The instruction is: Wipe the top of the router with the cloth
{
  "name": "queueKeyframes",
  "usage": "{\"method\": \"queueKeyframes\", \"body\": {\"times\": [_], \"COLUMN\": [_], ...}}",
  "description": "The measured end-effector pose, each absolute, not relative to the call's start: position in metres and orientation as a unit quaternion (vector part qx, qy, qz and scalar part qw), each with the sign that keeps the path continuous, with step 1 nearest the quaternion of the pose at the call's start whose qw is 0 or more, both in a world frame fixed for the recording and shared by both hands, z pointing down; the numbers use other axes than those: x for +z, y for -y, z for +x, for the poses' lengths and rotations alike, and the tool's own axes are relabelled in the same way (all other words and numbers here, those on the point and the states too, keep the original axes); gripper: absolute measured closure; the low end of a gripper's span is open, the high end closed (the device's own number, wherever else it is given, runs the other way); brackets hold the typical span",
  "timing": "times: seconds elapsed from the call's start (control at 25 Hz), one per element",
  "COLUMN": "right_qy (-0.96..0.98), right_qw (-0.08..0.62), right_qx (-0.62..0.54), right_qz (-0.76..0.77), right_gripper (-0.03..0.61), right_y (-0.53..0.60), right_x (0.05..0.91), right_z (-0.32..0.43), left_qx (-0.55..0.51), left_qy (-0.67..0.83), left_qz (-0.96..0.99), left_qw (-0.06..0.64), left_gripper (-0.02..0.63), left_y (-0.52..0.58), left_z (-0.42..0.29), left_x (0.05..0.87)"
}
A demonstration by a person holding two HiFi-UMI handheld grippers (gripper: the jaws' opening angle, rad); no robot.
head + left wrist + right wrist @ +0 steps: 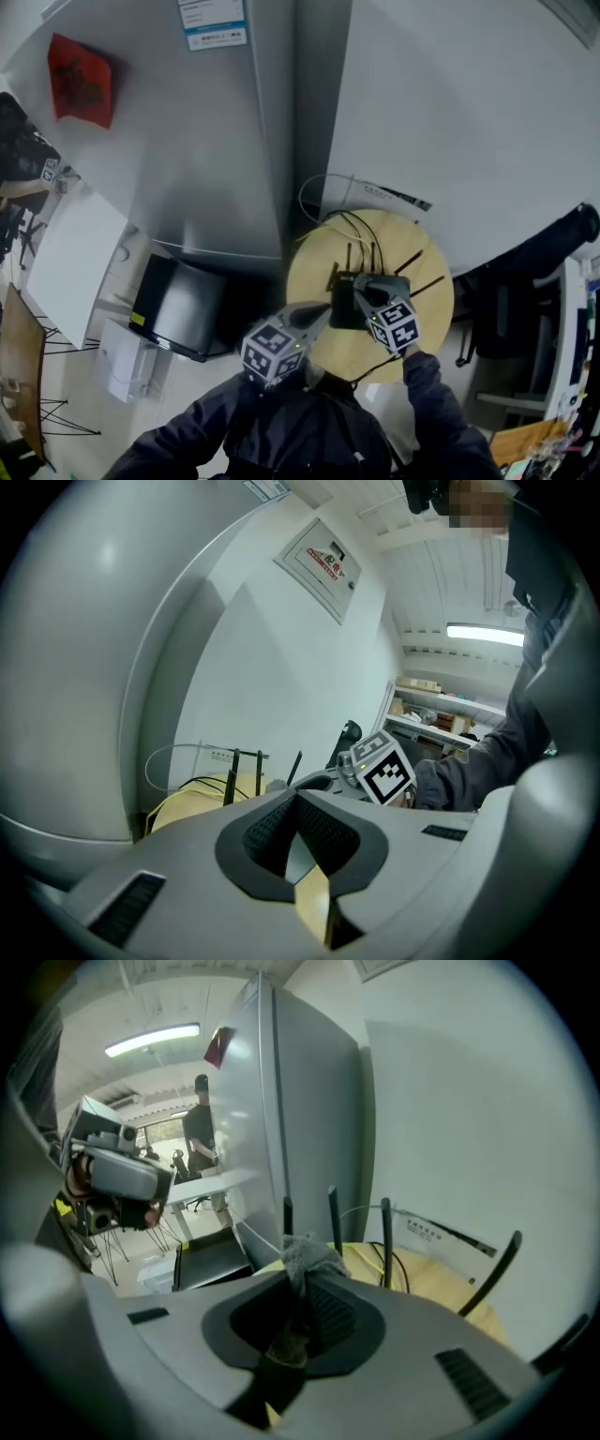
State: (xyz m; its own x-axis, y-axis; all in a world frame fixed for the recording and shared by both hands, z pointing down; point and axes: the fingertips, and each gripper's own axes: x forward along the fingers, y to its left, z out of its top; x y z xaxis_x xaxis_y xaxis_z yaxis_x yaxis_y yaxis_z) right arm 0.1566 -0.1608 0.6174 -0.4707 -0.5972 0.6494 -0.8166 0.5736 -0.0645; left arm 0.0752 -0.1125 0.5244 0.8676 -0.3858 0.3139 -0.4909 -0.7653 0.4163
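Right gripper (302, 1312) pinching grey cloth (309, 1255), low over black router (343, 302) on round wooden table (314, 258). Left gripper (296, 803) pressed together, empty, just beside router. Cloth probably touching lid; view poor. To wipe well: cloth flat, light pressure, strokes clear of antennas (333, 1213).

A grey cloth (307, 1255) is seen pinched between the closed jaws of the right gripper (298, 1283), with its bunched end poking out past the tips. Just beyond the claw, black antennas (331, 1215) are seen standing upright over a pale round table (441, 1288). The left gripper (112, 1177) is seen off to the claw's left.
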Motion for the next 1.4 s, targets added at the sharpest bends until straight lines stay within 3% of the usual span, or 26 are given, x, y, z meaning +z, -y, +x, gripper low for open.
{"method": "queueKeyframes", "body": {"times": [0.84,1.4], "right_qy": [0.804,0.827], "right_qw": [0.517,0.512], "right_qx": [0.148,0.157], "right_qz": [0.252,0.173], "right_gripper": [0.508,0.508], "right_y": [0.216,0.127], "right_x": [0.746,0.746], "right_z": [0.133,0.112], "left_qx": [0.103,0.098], "left_qy": [0.324,0.318], "left_qz": [0.905,0.907], "left_qw": [0.256,0.258], "left_gripper": [0.612,0.612], "left_y": [0.132,0.132], "left_z": [0.061,0.07], "left_x": [0.523,0.522]}}
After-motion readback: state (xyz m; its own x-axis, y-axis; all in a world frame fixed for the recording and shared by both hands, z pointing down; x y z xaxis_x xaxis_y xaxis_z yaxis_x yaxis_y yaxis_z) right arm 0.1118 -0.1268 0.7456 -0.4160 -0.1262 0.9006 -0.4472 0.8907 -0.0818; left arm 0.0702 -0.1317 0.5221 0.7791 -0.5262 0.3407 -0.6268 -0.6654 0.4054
